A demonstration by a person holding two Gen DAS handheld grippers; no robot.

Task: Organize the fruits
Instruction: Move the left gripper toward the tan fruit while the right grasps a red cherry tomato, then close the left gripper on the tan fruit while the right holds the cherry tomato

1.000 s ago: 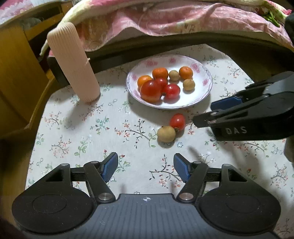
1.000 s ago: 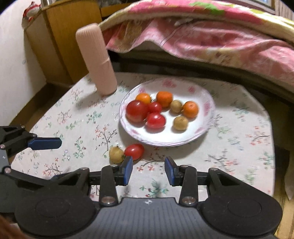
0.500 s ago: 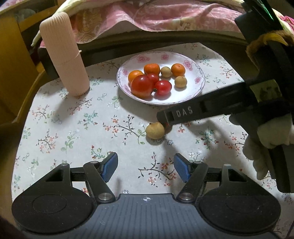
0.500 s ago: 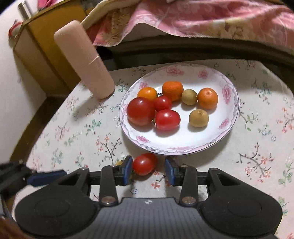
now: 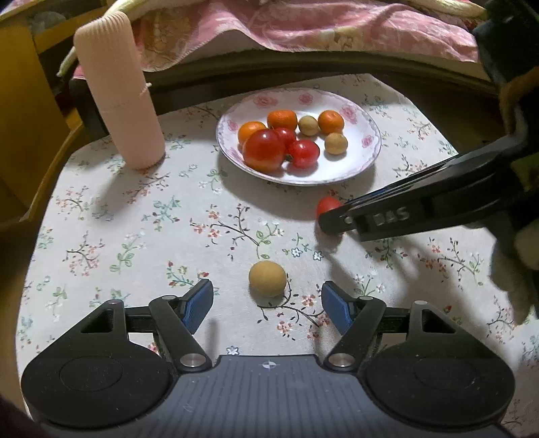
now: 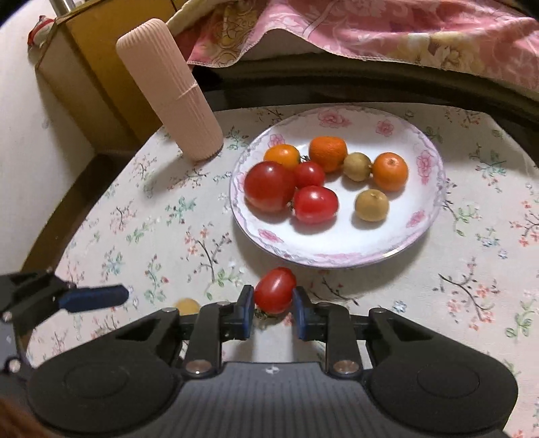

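A small red tomato (image 6: 274, 289) lies on the floral tablecloth just in front of the white plate (image 6: 370, 242), and my right gripper (image 6: 273, 300) is shut on it, both blue pads pressing its sides. In the left wrist view that gripper (image 5: 331, 222) reaches in from the right, covering part of the tomato (image 5: 328, 205). A tan round fruit (image 5: 267, 279) sits just ahead of my left gripper (image 5: 266, 298). Its jaws are opening, and the pads stand well clear of the fruit. The plate (image 5: 353, 158) holds several tomatoes, oranges and tan fruits.
A tall pink ribbed cylinder (image 5: 118, 94) stands left of the plate. A bed with a pink blanket (image 5: 303, 23) borders the table's far edge, and a wooden cabinet (image 6: 84, 60) stands at the left. A gloved hand (image 5: 515, 262) holds the right gripper.
My right gripper has come down around the red tomato and shut on it. My left gripper has drawn close to the tan fruit, its jaws a little wider.
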